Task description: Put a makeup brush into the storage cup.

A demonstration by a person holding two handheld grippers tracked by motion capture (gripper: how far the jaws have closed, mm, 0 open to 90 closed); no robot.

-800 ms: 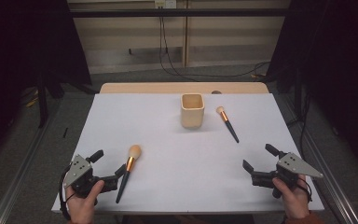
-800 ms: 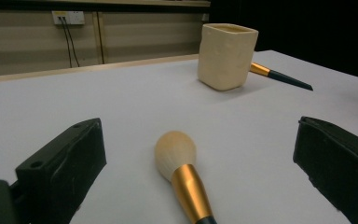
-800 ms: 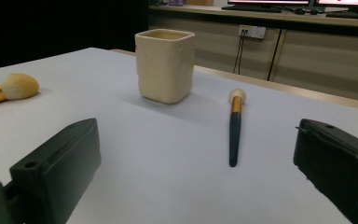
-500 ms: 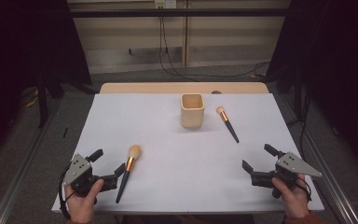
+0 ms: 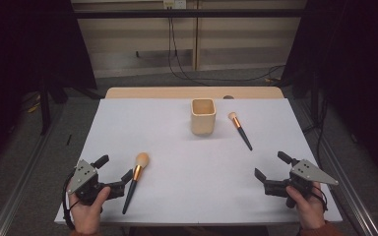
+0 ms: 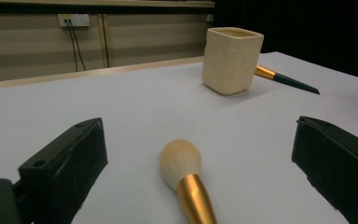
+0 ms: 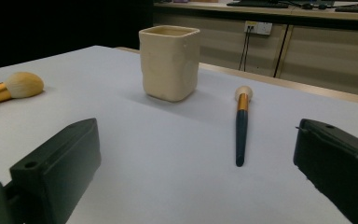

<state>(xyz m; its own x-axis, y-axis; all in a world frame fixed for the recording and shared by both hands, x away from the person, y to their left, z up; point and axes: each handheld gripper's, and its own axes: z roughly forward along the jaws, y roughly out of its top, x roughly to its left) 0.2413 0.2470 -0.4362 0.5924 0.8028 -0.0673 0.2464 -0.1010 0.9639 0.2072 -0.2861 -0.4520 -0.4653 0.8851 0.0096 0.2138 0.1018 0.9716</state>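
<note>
Since the two earlier high-view shots match this one, nothing has changed: no hand travel, no jaw motion, no object shifted. So there is no progress on the work yet. This reads as the start pose.

Near edge: left gripper [image 5: 115, 167] is low over the white table sheet [image 5: 177, 196], jaws wide apart, nothing clamped. Right gripper [image 5: 269, 164] is the same, jaws fully spread and empty, aimed up the table.

Big brush [image 5: 134, 179] lies flat just beside the left gripper, bristle head pointing away from the person. In the left gripper view, the big brush [image 6: 186, 179] sits in the gap between the two jaws, with clear space either side and no pad touching it. My read is that it's lined up for a grab: a short push forward, then close on the gold ferrule.

Mid table: small brush [image 5: 240, 130] lies flat, well ahead of the right gripper and apart from it. The right gripper view has the small brush [image 7: 241, 130] between the jaw lines but far off, handle end nearest.

Far: beige square cup [image 5: 203, 118] stands upright, just left of the small brush's head and not touching it. Its opening looks empty from above.

Judgement: both brushes probably go into the cup, and neither has been picked up. The left side is closest to acting. The right needs a long reach first. Risk: a round handle may roll as the jaws close.
</note>
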